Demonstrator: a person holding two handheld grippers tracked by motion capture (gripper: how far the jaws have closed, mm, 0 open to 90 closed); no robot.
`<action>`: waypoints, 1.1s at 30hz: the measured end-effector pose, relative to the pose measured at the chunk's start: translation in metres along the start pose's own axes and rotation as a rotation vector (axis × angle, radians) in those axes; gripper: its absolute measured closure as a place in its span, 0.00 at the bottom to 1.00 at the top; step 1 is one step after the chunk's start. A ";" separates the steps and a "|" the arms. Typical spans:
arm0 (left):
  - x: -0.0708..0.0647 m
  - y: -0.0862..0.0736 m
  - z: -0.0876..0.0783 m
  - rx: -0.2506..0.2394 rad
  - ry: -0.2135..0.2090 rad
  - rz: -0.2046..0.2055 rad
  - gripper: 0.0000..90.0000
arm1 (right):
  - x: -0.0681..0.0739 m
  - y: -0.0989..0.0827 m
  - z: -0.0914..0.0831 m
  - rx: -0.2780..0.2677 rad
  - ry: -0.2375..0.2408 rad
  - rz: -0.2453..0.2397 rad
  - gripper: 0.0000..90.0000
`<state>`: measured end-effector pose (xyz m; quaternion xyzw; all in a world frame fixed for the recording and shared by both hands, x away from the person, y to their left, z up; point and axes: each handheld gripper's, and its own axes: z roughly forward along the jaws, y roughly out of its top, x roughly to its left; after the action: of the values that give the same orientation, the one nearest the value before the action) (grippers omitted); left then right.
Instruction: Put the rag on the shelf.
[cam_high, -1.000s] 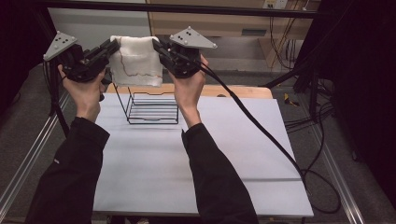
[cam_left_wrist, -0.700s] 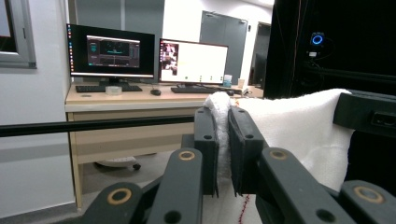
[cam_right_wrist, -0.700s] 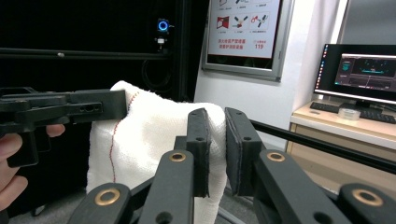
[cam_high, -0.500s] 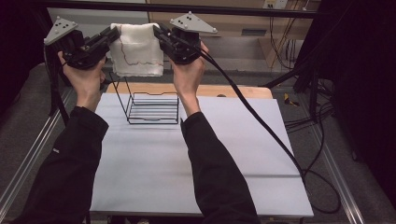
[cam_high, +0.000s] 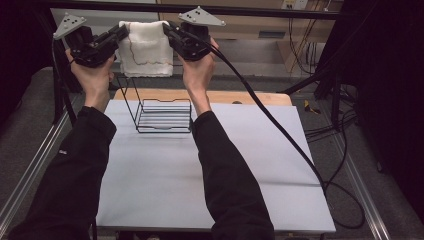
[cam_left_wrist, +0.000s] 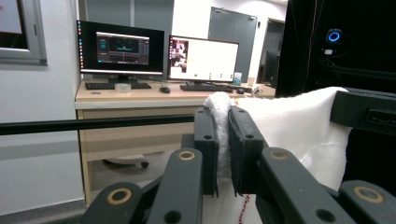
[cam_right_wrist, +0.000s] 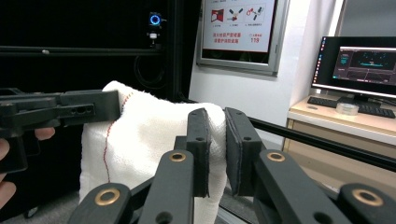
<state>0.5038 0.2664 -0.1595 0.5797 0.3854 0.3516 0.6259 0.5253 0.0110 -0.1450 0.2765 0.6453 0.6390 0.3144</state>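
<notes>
A white cloth (cam_high: 146, 50) with a thin coloured stitched line hangs spread between both grippers, held high above the back of the table. My left gripper (cam_high: 121, 33) is shut on the cloth's left top corner; in the left gripper view the cloth (cam_left_wrist: 289, 126) is pinched between the jaws of my left gripper (cam_left_wrist: 223, 116). My right gripper (cam_high: 169, 31) is shut on the right top corner, and the cloth (cam_right_wrist: 149, 140) sits between the jaws of my right gripper (cam_right_wrist: 216, 121). A black wire rack (cam_high: 162, 112) stands on the table below the cloth.
The white table top (cam_high: 200, 170) stretches toward the person, with a wooden strip (cam_high: 250, 96) along its back edge. A black cable (cam_high: 280, 130) trails from the right gripper across the table's right side. A black frame bar (cam_high: 280, 11) runs across behind the grippers.
Both grippers have risen and moved farther back with the cloth stretched between them. The cloth now hangs higher above the wire rack.
</notes>
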 end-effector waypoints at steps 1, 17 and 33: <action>0.001 -0.001 0.001 0.002 0.002 -0.001 0.91 | -0.001 -0.001 0.002 0.004 0.000 0.000 0.90; 0.012 -0.009 0.022 0.031 0.024 0.024 0.91 | -0.013 -0.013 0.023 0.042 -0.019 0.018 0.90; 0.021 -0.035 0.024 0.077 0.020 0.010 0.91 | -0.009 -0.026 0.031 0.106 -0.025 -0.030 0.90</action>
<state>0.5346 0.2717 -0.1949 0.6018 0.4020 0.3453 0.5975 0.5555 0.0233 -0.1704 0.2909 0.6783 0.5957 0.3169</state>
